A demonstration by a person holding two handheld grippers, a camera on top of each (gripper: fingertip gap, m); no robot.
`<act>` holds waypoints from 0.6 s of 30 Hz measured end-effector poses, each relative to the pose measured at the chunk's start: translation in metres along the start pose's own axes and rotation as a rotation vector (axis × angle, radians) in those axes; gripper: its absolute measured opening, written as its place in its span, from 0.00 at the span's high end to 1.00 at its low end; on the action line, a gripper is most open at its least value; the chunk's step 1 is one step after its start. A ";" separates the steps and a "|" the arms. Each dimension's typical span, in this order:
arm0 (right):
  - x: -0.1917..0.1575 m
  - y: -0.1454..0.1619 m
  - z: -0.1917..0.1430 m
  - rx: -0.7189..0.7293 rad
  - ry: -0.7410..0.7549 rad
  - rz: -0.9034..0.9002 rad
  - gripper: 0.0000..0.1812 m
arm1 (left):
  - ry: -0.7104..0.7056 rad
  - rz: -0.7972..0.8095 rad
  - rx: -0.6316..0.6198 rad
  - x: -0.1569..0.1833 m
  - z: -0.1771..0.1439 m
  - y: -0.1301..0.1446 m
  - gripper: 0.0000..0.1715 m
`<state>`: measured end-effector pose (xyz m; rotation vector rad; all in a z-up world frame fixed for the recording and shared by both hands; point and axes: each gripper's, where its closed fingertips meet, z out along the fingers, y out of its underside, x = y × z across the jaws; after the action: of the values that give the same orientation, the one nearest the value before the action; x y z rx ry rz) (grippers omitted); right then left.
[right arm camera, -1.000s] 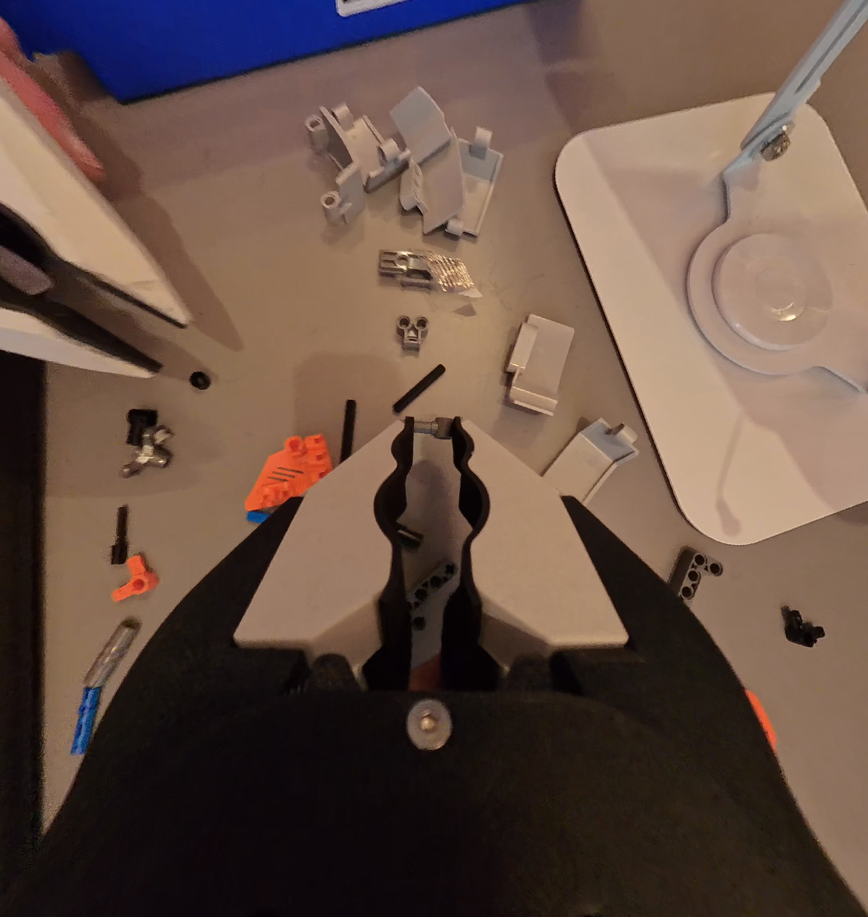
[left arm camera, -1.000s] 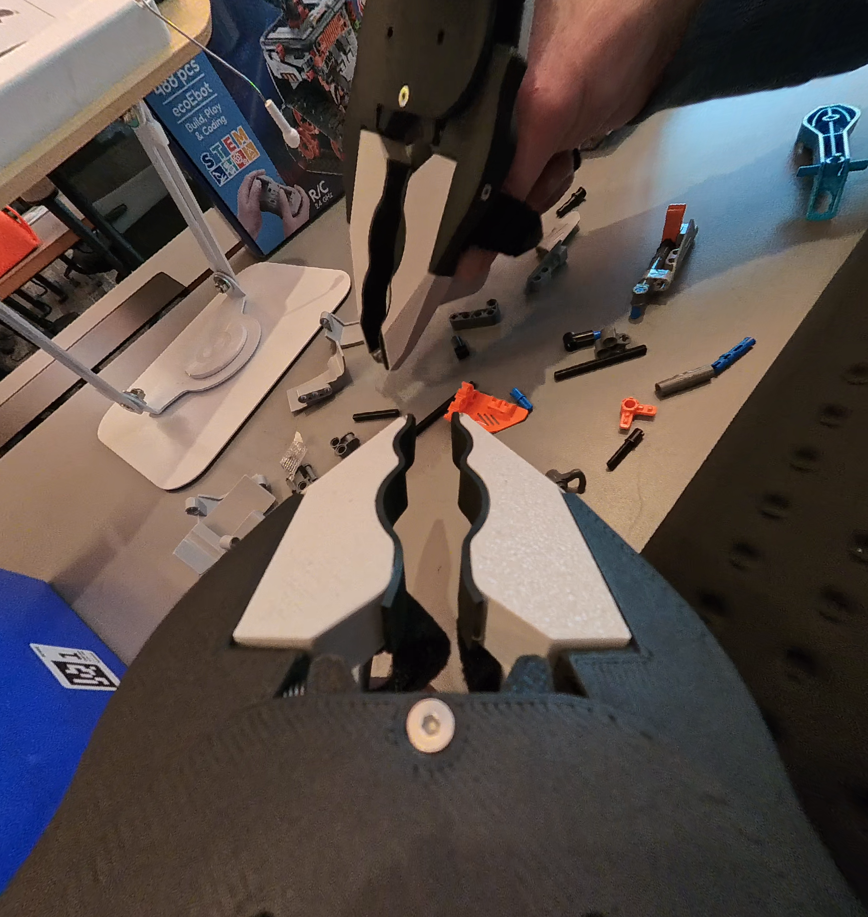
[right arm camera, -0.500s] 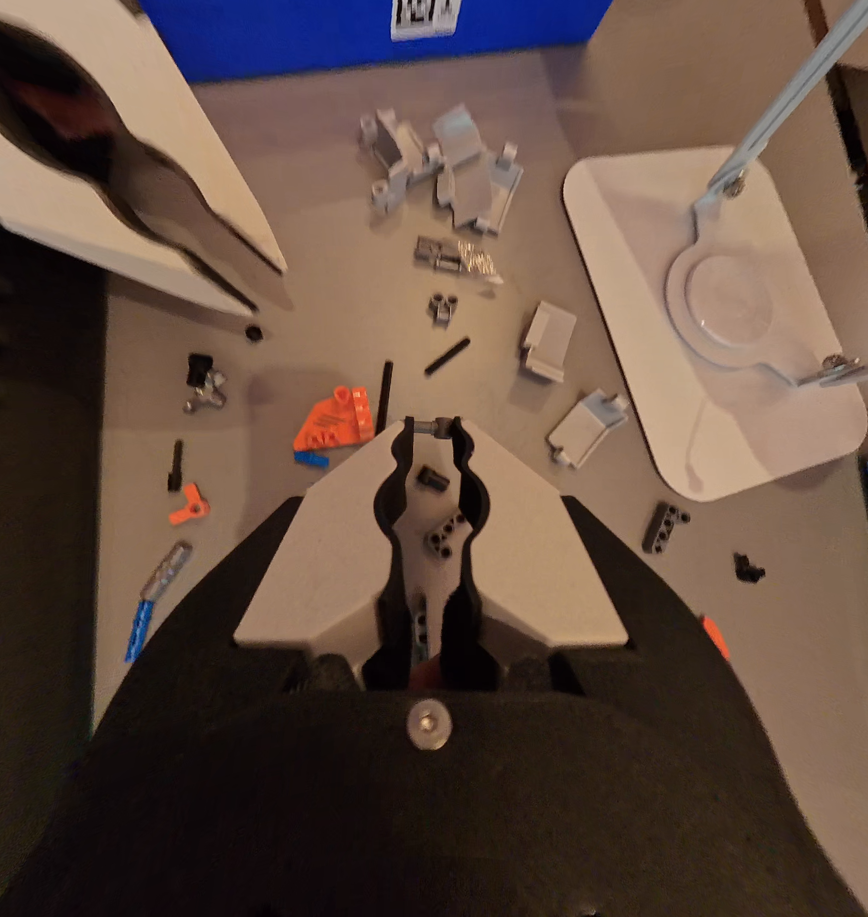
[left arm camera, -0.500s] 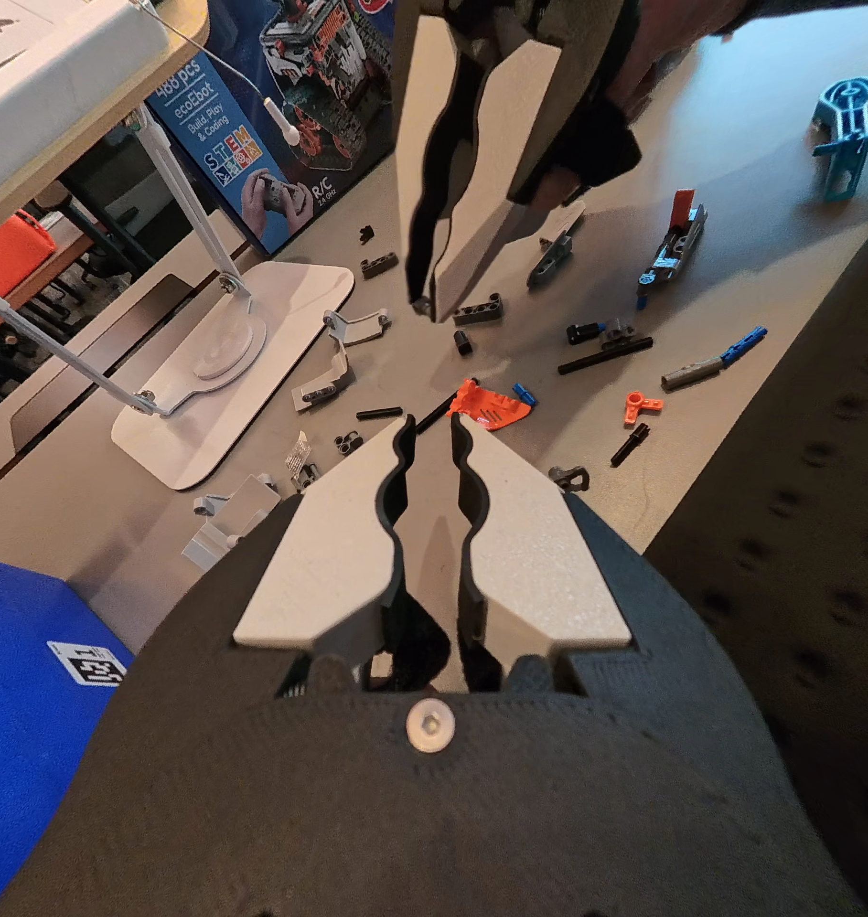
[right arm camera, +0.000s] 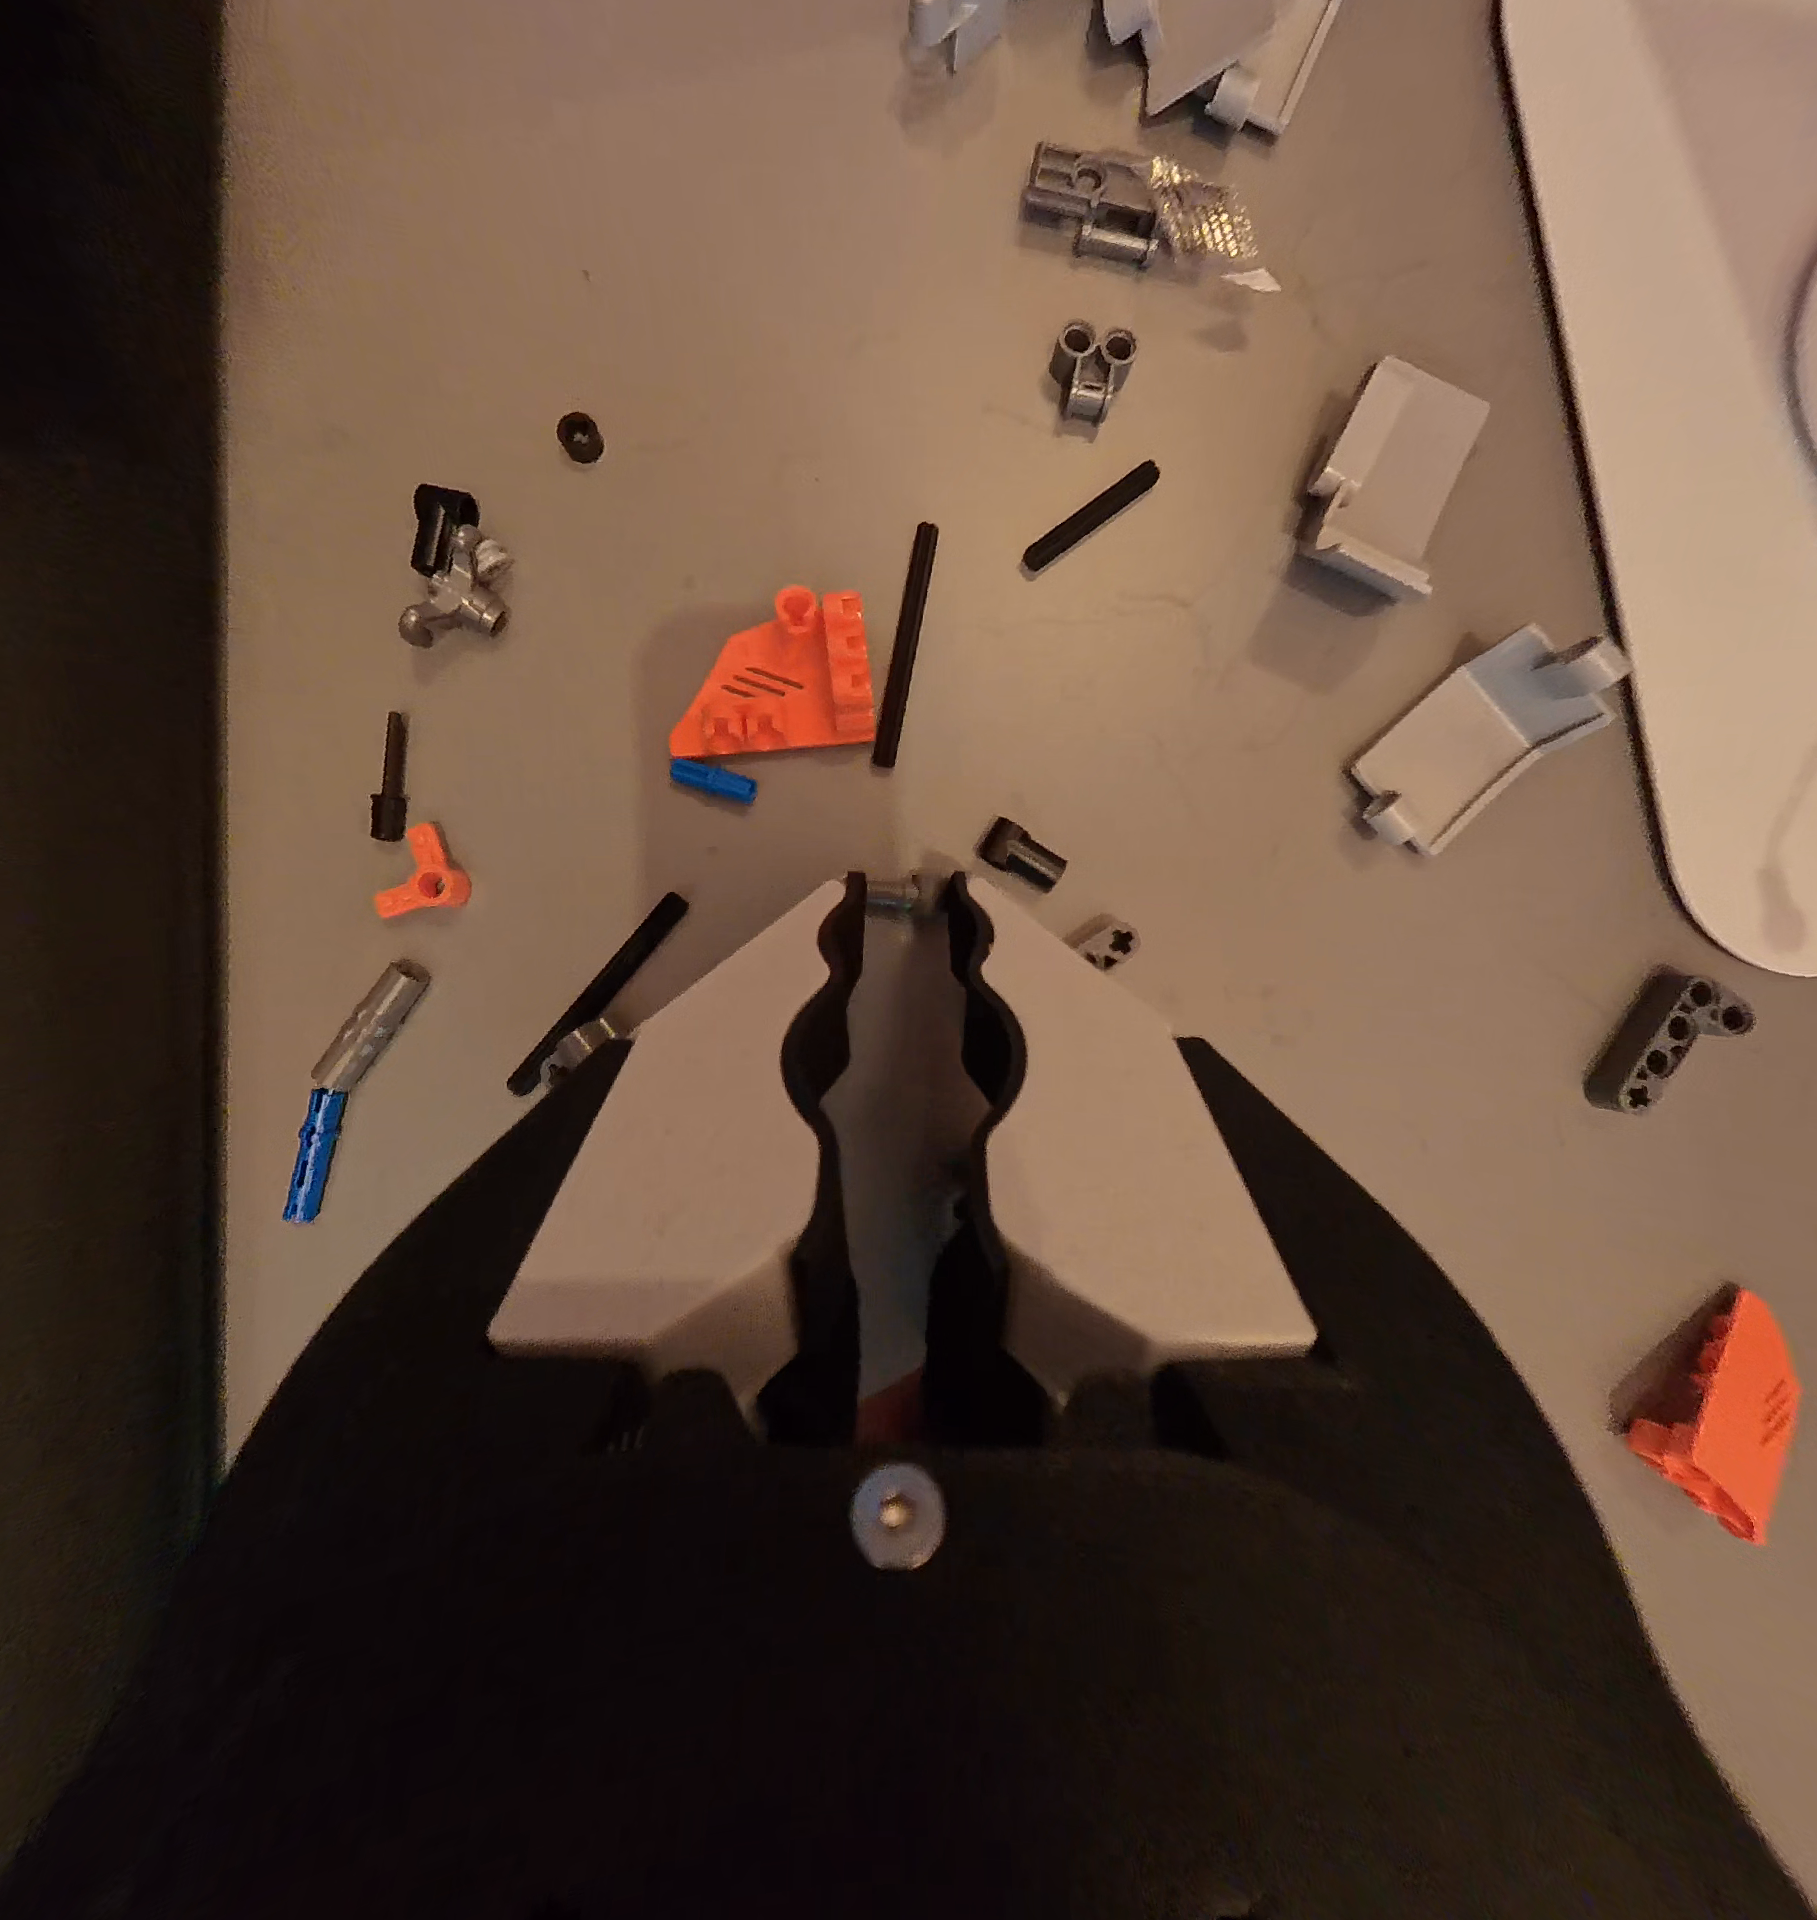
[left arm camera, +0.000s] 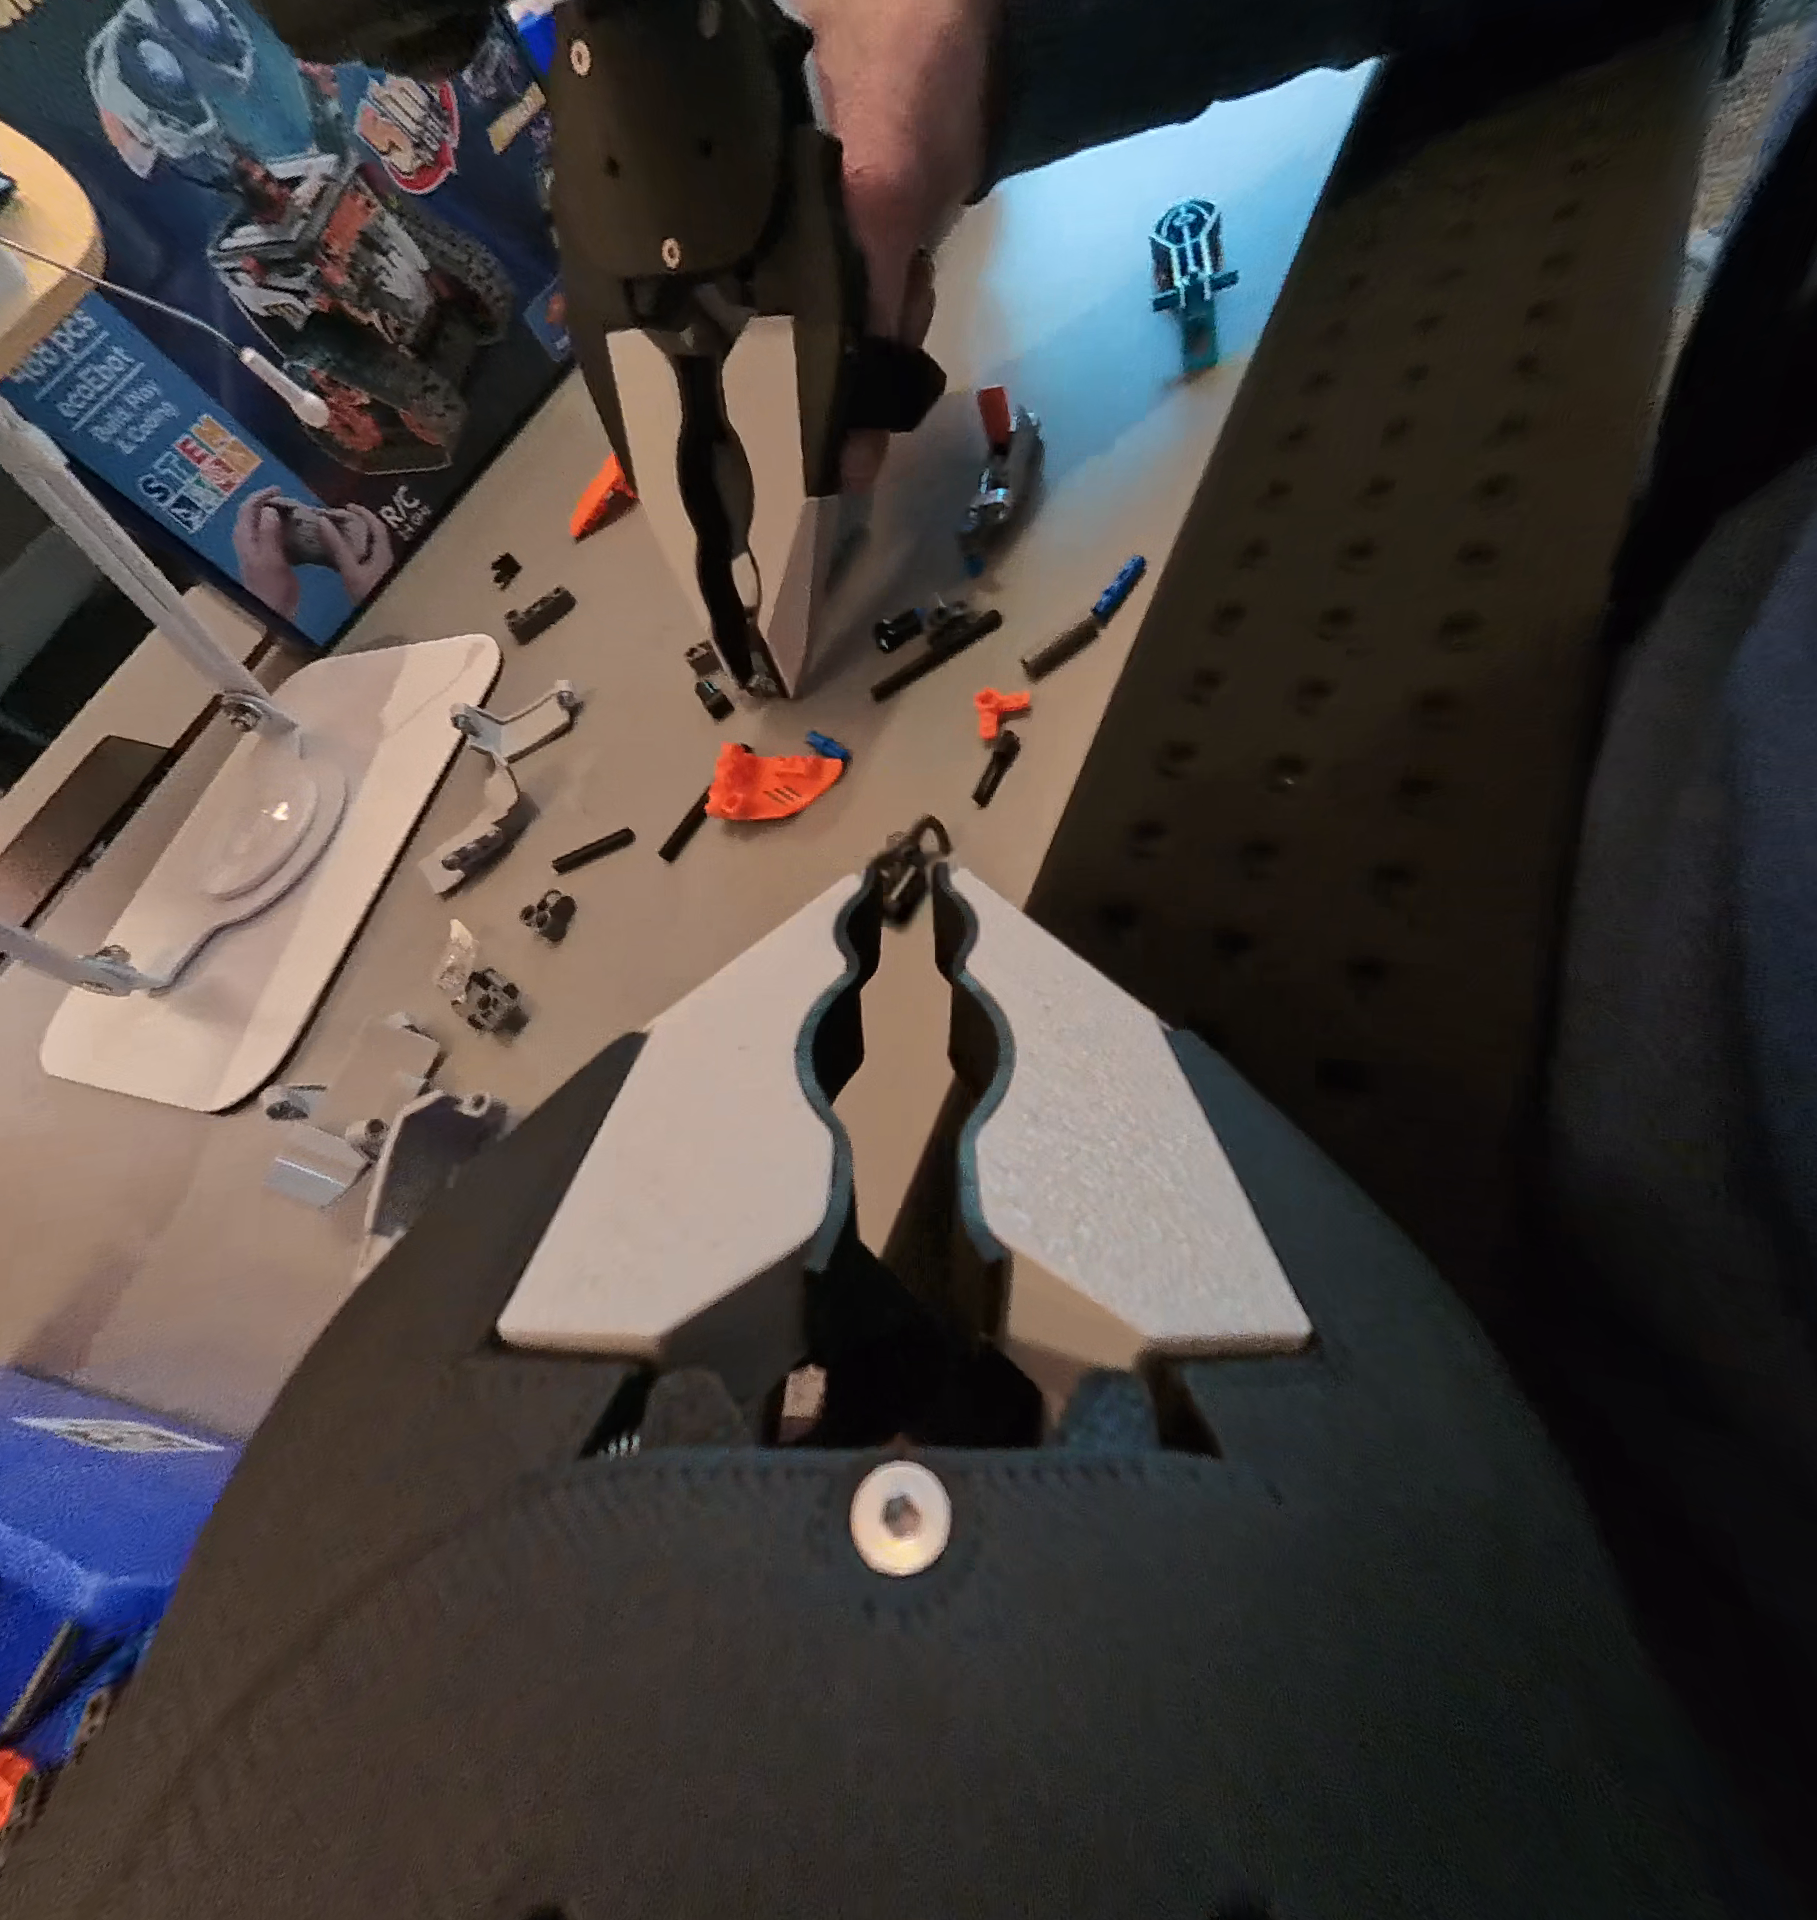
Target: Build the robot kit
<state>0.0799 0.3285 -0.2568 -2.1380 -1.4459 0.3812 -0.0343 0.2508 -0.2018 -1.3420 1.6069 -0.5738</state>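
Grey pin (right arm camera: 896, 896), short and stubby, sits crosswise between the fingertips of the right gripper (right arm camera: 899, 881), whose jaws are closed on it. In the left wrist view this gripper points steeply down with its tips close to the tabletop (right arm camera: 675, 260); a hand (left arm camera: 904, 125) grips its handle. Just beside the tips lies a black bush (right arm camera: 1020, 852). A little further out are a blue peg (right arm camera: 712, 781), an orange panel (right arm camera: 779, 686) and a black axle (right arm camera: 906, 644) along the panel's edge.

The left gripper (left arm camera: 902, 883) has its jaws slightly apart and appears empty (the black-and-grey connector (left arm camera: 909, 857) seen at its tips lies on the tabletop beyond). A white stand base (left arm camera: 291, 852) lies on one side of the scatter and a dark perforated mat (left arm camera: 1351, 727) on the other.
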 end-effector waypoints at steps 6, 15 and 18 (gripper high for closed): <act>-0.004 0.000 -0.001 -0.007 -0.014 -0.009 0.89 | 0.040 0.004 -0.003 0.007 0.000 0.005 0.95; -0.004 -0.011 -0.019 0.061 -0.021 -0.025 0.89 | 0.052 0.020 0.010 0.010 -0.001 0.006 0.96; -0.016 -0.017 -0.025 0.100 -0.078 -0.072 0.88 | 0.054 0.025 0.012 0.011 -0.001 0.006 0.97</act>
<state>0.0731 0.3119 -0.2272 -2.0065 -1.5097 0.5044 -0.0377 0.2420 -0.2101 -1.3062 1.6588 -0.6084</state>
